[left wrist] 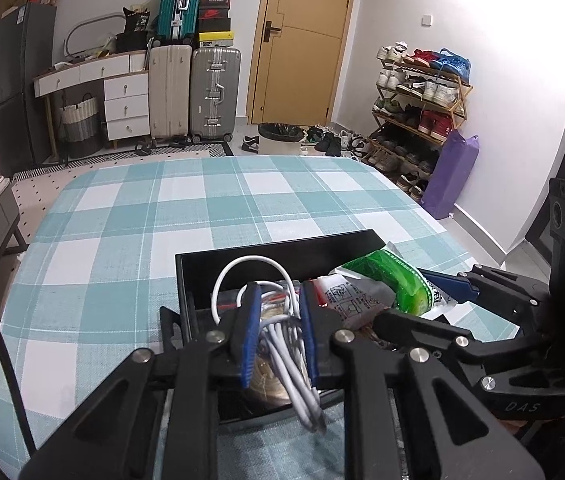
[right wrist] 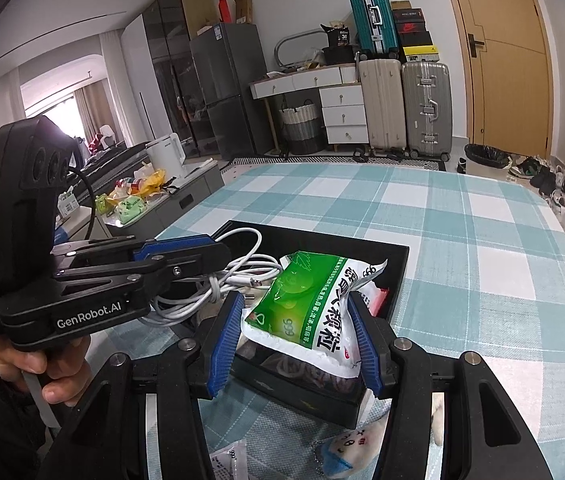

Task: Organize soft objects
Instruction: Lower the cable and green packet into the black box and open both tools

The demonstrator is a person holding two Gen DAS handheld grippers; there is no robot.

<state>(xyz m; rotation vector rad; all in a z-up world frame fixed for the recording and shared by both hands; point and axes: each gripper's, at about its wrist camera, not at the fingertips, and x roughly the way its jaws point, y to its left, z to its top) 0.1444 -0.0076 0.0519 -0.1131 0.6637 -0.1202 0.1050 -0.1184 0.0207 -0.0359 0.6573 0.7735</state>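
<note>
- Left wrist view: the white cable bundle (left wrist: 282,336) sits clenched between the blue pads of the left tongs (left wrist: 278,334), its loop arching up over the near part of the black tray (left wrist: 282,250) and its loose ends hanging toward the camera.
- The tray rests on the worktop (left wrist: 122,220), which is covered in a teal and white checked cloth.
- To the right, the right tongs (left wrist: 426,292) reach in from the right edge with the green and white sachet (left wrist: 398,286) between their blue pads, above the tray's right side.
- A white packet with red print (left wrist: 346,300) lies in the tray just left of the sachet.
- Right wrist view: the green and white sachet (right wrist: 306,312) is pinched between the right tongs (right wrist: 298,340), tilted, held over the near part of the black tray (right wrist: 398,276).
- On the left, the left tongs (right wrist: 218,258) close on the white cable bundle (right wrist: 222,280) over the tray's left side; a hand (right wrist: 42,364) grips their handle.
- A pale soft toy (right wrist: 338,460) lies on the worktop (right wrist: 482,240) nearest the camera, partly hidden by the tongs.
</note>
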